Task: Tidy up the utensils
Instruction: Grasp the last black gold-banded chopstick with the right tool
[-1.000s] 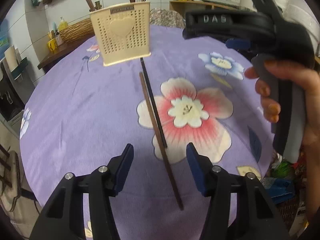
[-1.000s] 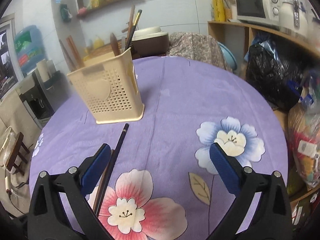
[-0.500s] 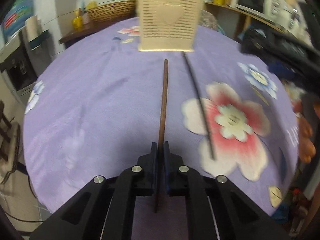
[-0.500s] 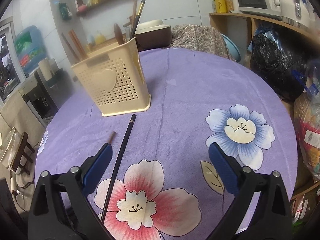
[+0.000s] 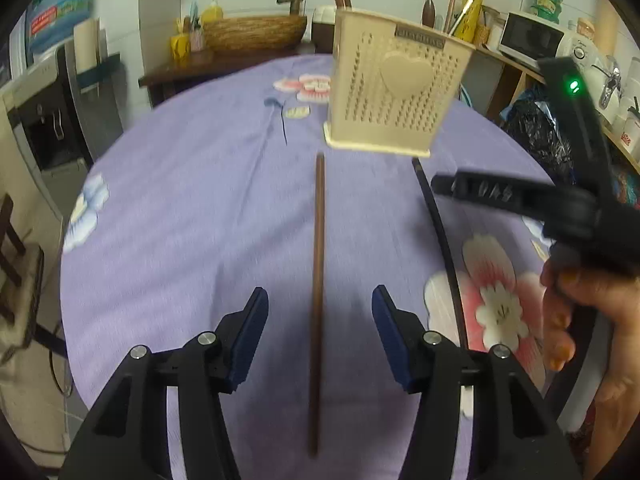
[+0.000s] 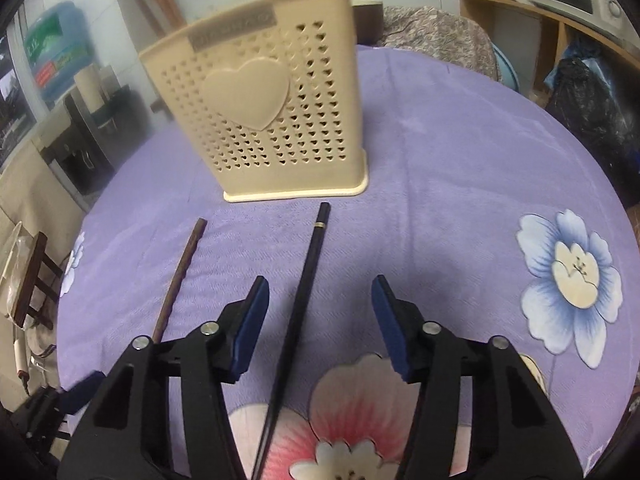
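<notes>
On the purple flowered surface (image 6: 460,168), two chopsticks lie just before my beige holder (image 6: 272,120).

My left gripper (image 5: 320,328) has just been opening, jaws apart with the brown chopstick (image 5: 318,280) lying untouched between them; my right gripper (image 6: 316,324) has just been closing, jaws partway in around the black chopstick (image 6: 304,300), pads not touching it.

table (image 6: 460,152): round, under a purple cloth with printed flowers | beige perforated holder (image 6: 272,120): upright on the cloth | brown chopstick (image 5: 319,280): flat, near the holder's base | black chopstick (image 6: 304,300): flat beside it, apart, tip just short of the base
</notes>
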The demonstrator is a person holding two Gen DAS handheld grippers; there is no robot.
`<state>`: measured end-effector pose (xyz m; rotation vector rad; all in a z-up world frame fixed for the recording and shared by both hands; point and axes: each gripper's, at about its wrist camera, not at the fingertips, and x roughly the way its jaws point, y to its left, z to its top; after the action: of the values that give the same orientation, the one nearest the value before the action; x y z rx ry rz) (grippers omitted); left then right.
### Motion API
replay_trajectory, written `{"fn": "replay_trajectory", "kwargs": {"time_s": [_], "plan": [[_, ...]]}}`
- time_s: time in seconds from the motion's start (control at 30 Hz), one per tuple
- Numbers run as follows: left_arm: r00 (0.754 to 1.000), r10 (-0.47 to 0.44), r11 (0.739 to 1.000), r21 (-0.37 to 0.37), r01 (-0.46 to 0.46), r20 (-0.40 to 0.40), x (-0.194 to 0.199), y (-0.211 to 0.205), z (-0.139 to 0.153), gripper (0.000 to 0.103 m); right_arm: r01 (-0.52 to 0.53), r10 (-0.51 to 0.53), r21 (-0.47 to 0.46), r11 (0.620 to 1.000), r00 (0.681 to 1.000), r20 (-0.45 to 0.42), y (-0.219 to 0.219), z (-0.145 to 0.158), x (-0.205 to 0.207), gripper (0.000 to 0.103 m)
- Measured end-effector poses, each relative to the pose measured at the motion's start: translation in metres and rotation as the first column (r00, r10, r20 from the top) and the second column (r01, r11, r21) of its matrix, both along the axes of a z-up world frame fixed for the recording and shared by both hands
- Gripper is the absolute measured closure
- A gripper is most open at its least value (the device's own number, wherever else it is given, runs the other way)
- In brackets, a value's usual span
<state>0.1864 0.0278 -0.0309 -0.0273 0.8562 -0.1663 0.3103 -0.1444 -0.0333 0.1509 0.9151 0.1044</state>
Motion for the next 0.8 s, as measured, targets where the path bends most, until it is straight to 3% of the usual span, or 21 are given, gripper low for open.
{"fn": "replay_trajectory", "kwargs": {"time_s": [0.2, 0.3, 0.47, 0.73, 0.8], "plan": [[1.000, -0.008, 1.000, 0.006, 0.008, 0.001, 0.047, 0.003, 0.001, 0.049, 0.020, -0.023, -0.057, 0.998, 0.998, -0.052, 0.012, -0.016, 0.028, 0.062], [1.000, -0.019, 1.000, 0.012, 0.019, -0.013, 0.065, -0.001, 0.000, 0.049, 0.037, -0.040, -0.092, 0.995, 0.998, -0.037, 0.012, -0.015, 0.035, 0.066], [0.998, -0.037, 0.998, 0.040, 0.039, -0.056, 0.091, -0.016, -0.008, 0.052, 0.054, -0.058, -0.092, 0.994, 0.998, -0.037, 0.003, -0.013, 0.044, 0.084], [0.995, -0.031, 0.995, 0.096, 0.040, -0.095, 0.121, -0.032, -0.018, 0.060, 0.052, -0.055, -0.070, 0.996, 0.997, -0.048, -0.005, -0.010, 0.051, 0.086], [0.995, -0.032, 0.993, 0.112, 0.043, -0.098, 0.125, -0.035, -0.018, 0.069, 0.054, -0.057, -0.071, 0.996, 0.997, -0.048, -0.005, -0.010, 0.052, 0.086]]}}
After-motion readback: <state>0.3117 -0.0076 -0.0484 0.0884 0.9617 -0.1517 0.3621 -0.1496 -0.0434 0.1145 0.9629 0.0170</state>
